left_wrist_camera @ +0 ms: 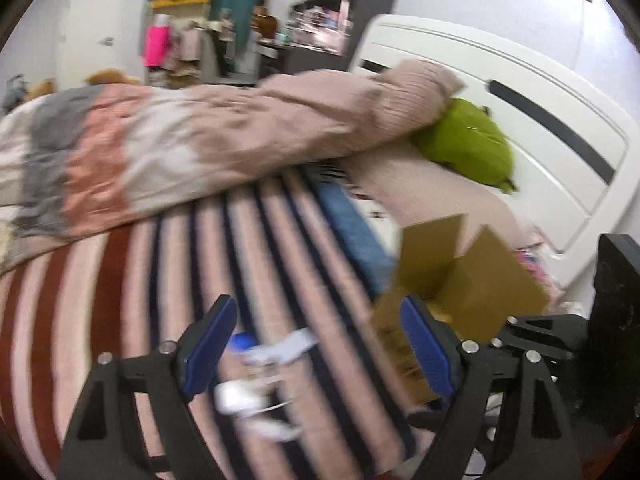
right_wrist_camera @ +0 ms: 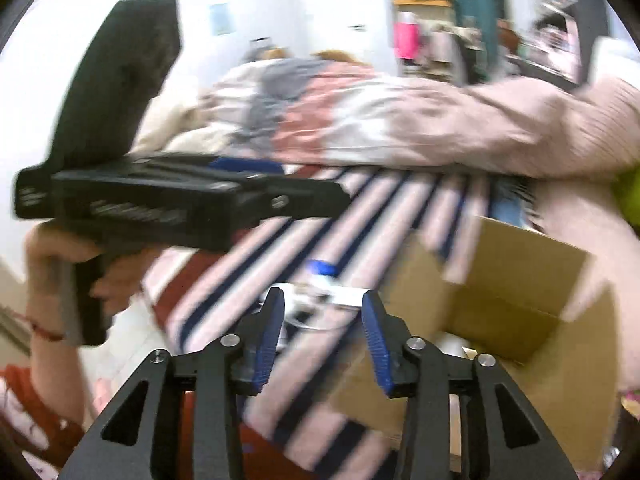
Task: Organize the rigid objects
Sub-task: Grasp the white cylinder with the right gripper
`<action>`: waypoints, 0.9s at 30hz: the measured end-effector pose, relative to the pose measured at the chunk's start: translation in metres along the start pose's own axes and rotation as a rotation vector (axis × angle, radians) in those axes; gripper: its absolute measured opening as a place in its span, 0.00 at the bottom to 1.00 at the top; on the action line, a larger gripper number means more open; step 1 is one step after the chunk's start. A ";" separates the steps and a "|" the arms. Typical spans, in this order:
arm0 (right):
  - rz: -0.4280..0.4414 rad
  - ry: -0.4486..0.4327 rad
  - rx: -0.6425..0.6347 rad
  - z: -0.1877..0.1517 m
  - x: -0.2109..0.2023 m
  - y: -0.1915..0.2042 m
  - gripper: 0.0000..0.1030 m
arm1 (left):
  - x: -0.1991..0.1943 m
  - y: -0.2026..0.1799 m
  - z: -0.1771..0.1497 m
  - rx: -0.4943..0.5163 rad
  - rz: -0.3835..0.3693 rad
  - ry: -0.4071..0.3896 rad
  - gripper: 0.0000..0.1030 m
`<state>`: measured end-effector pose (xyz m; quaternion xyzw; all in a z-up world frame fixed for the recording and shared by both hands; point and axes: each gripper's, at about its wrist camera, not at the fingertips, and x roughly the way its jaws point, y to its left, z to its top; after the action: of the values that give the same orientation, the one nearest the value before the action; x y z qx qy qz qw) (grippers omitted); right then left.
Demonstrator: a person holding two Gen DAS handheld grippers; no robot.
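Small white and clear objects [left_wrist_camera: 256, 384], one with a blue cap [left_wrist_camera: 242, 340], lie blurred on the striped bed cover [left_wrist_camera: 168, 280]. My left gripper [left_wrist_camera: 320, 344] is open, its blue pads on either side above them. An open cardboard box [left_wrist_camera: 460, 280] stands just to the right. In the right wrist view my right gripper [right_wrist_camera: 323, 340] is open and empty, with the same objects [right_wrist_camera: 320, 300] lying beyond its tips and the box [right_wrist_camera: 520, 300] to the right. The left gripper's black body [right_wrist_camera: 160, 200] crosses that view at the left, held in a hand.
A pink and grey duvet [left_wrist_camera: 180, 152] is heaped across the far side of the bed. A green cushion [left_wrist_camera: 468, 144] lies against the white headboard [left_wrist_camera: 540, 100]. Shelves and clutter stand beyond the bed. The bed's edge drops to the floor at the left of the right wrist view.
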<state>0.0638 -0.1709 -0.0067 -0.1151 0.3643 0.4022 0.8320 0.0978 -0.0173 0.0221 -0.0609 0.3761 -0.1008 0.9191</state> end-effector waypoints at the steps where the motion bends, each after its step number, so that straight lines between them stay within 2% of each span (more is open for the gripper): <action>1: 0.022 0.009 -0.016 0.000 0.008 0.010 0.36 | -0.004 0.010 -0.007 -0.005 0.026 -0.001 0.80; 4: 0.074 0.070 -0.064 -0.004 0.044 0.039 0.36 | -0.011 0.046 -0.033 -0.018 0.100 0.012 0.80; 7: 0.106 0.149 -0.077 -0.018 0.084 0.056 0.36 | -0.012 0.079 -0.061 -0.043 0.119 0.035 0.81; 9: 0.093 0.202 -0.072 -0.028 0.110 0.056 0.36 | -0.008 0.098 -0.078 -0.071 0.111 0.055 0.81; 12: 0.005 0.269 -0.095 -0.044 0.147 0.053 0.36 | 0.001 0.122 -0.102 -0.111 0.098 0.090 0.81; 15: -0.010 0.325 -0.086 -0.055 0.177 0.042 0.36 | 0.012 0.133 -0.119 -0.140 0.089 0.122 0.80; 21: -0.012 0.349 -0.115 -0.057 0.201 0.039 0.36 | 0.030 0.139 -0.138 -0.178 0.062 0.165 0.81; 22: -0.017 0.348 -0.126 -0.057 0.202 0.040 0.27 | 0.032 0.138 -0.139 -0.178 0.057 0.169 0.81; 23: -0.015 0.342 -0.144 -0.055 0.202 0.044 0.22 | 0.032 0.136 -0.139 -0.179 0.051 0.172 0.81; 27: -0.022 0.300 -0.171 -0.052 0.189 0.054 0.20 | 0.030 0.124 -0.133 -0.179 -0.029 0.162 0.80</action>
<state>0.0745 -0.0507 -0.1702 -0.2481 0.4476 0.4010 0.7598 0.0427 0.0913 -0.1163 -0.1396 0.4555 -0.0847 0.8751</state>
